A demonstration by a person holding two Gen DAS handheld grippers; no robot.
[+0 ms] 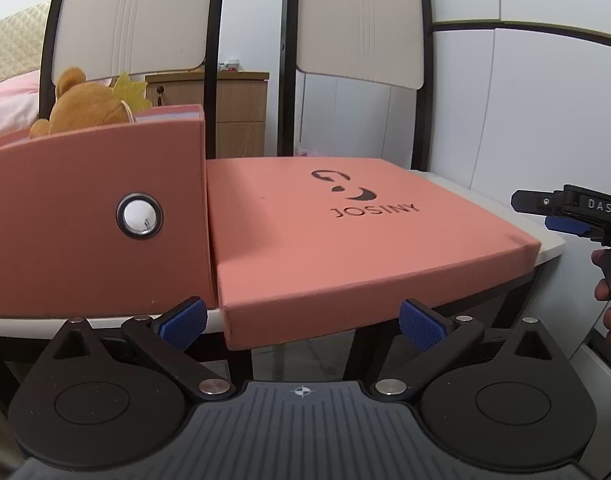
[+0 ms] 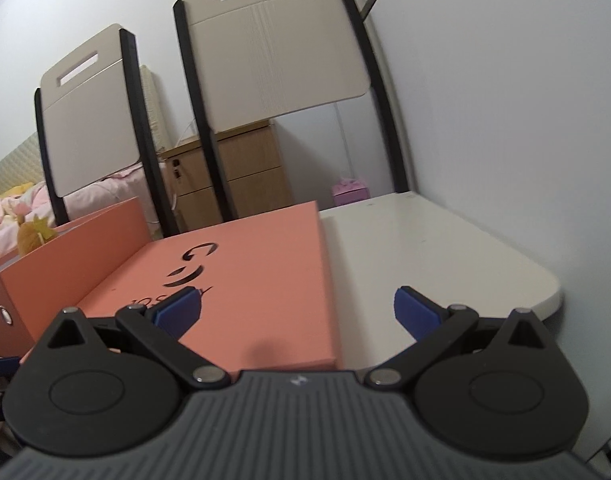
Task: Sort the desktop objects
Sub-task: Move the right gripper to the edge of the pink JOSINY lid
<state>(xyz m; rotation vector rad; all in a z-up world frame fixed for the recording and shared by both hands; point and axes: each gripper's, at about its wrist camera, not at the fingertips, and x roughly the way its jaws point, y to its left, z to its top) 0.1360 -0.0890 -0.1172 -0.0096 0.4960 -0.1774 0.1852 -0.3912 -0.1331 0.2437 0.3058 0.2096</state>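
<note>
A salmon box lid marked JOSINY (image 1: 345, 232) lies flat on the white table (image 1: 549, 246), its near corner overhanging the front edge. Left of it stands the open salmon box (image 1: 93, 216) with a round metal eyelet; a brown teddy bear (image 1: 85, 104) sits inside. My left gripper (image 1: 303, 322) is open and empty, just in front of the lid's near corner. My right gripper (image 2: 297, 312) is open and empty, above the lid's right edge (image 2: 265, 280). It also shows in the left wrist view (image 1: 553, 212) at the far right. The box (image 2: 69, 256) shows at the left of the right wrist view.
Two beige chairs with black frames (image 2: 273, 52) stand behind the table. A wooden drawer cabinet (image 2: 241, 168) and a small purple box (image 2: 349, 190) are beyond. A bed with pink bedding (image 2: 9, 212) is at the left. A white wall (image 2: 505, 120) bounds the table's right side.
</note>
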